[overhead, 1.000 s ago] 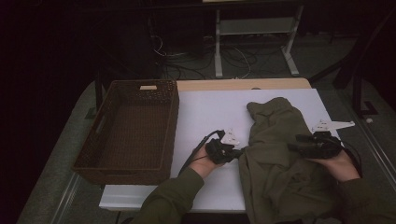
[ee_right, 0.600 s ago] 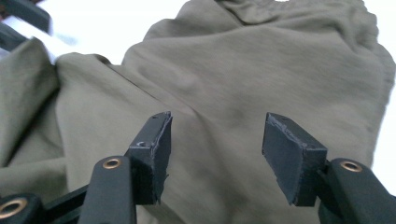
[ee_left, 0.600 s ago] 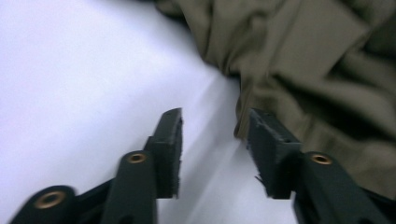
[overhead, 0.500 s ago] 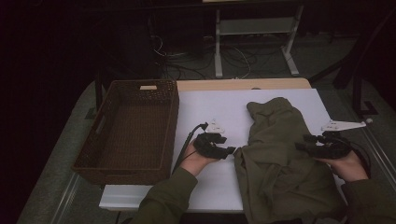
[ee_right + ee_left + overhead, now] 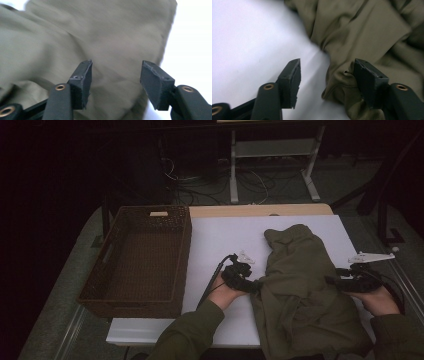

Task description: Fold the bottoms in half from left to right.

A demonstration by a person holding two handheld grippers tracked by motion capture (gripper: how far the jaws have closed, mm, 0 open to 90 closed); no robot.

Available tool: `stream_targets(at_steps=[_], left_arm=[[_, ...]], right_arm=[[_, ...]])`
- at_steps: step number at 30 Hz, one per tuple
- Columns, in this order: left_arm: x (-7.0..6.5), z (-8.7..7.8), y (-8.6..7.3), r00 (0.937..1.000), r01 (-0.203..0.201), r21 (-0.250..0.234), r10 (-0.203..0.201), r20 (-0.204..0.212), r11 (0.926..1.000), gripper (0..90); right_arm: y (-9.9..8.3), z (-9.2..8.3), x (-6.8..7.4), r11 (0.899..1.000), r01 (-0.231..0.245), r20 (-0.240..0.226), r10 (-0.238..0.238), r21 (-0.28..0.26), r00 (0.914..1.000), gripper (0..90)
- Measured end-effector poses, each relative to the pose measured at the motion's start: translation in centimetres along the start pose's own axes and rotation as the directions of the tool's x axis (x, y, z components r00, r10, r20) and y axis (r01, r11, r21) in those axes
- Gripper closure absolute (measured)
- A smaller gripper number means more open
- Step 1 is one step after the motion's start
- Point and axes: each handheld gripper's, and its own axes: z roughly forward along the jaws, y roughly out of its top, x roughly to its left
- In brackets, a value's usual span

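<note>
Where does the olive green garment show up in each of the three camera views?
High view: olive garment lies right of centre on the white table, between both grippers.
Left gripper view: it covers the upper right, its edge by the right-hand jaw.
Right gripper view: it spreads across the left and centre behind the jaws.
Shared landmark: the white table beside the cloth's edge.

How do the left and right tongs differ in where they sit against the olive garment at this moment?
The left tongs stand at the olive garment's edge, one jaw over the bare white table, the other against a fold of cloth. The right tongs reach over cloth, with bare table off to one side. From above, the left tongs meet the garment's left edge, the right tongs its right. Both stand open, clamping nothing.
</note>
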Motion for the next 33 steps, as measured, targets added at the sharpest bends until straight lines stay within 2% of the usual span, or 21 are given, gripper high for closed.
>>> stream_targets(at_steps=[6, 10, 14, 18, 21, 25, 33], left_arm=[[-0.1, 0.4, -1.0, 0.9998, -0.018, 0.057, 0.018, 0.005, 0.9982, 44.6], [-0.5, 0.5, -1.2, 0.9992, -0.041, 0.065, 0.041, 0.001, 0.9971, 46.4], [-0.9, 0.6, -1.2, 0.9976, -0.068, 0.066, 0.067, 0.015, 0.9955, 55.0], [-1.2, 0.7, -1.2, 0.9952, -0.095, 0.062, 0.094, 0.029, 0.9935, 73.9], [-1.1, 0.7, -1.2, 0.9943, -0.104, 0.058, 0.102, 0.030, 0.9929, 82.1], [-0.5, 0.5, -1.1, 0.9941, -0.108, 0.042, 0.108, 0.006, 0.9932, 84.3], [1.4, -0.4, -0.8, 0.9932, -0.079, 0.002, 0.079, -0.085, 0.9968, 84.8]], right_arm=[[-1.4, 0.4, -0.9, 0.993, -0.070, 0.055, 0.065, 0.094, 0.9964, 35.2], [-1.9, 0.7, -1.3, 0.989, -0.100, 0.042, 0.096, 0.109, 0.9945, 35.2], [-1.7, 0.7, -0.9, 0.990, -0.072, 0.039, 0.068, 0.120, 0.9969, 48.4], [-1.6, 0.7, -0.8, 0.990, -0.060, 0.017, 0.058, 0.131, 0.9981, 67.2], [-1.5, 0.7, -0.9, 0.989, -0.063, -0.010, 0.065, 0.131, 0.9978, 78.7], [-1.3, 0.9, -0.9, 0.992, -0.039, -0.024, 0.042, 0.124, 0.9988, 85.3], [0.7, 2.8, -0.7, 0.997, -0.012, -0.012, 0.013, 0.082, 0.9998, 86.4]])
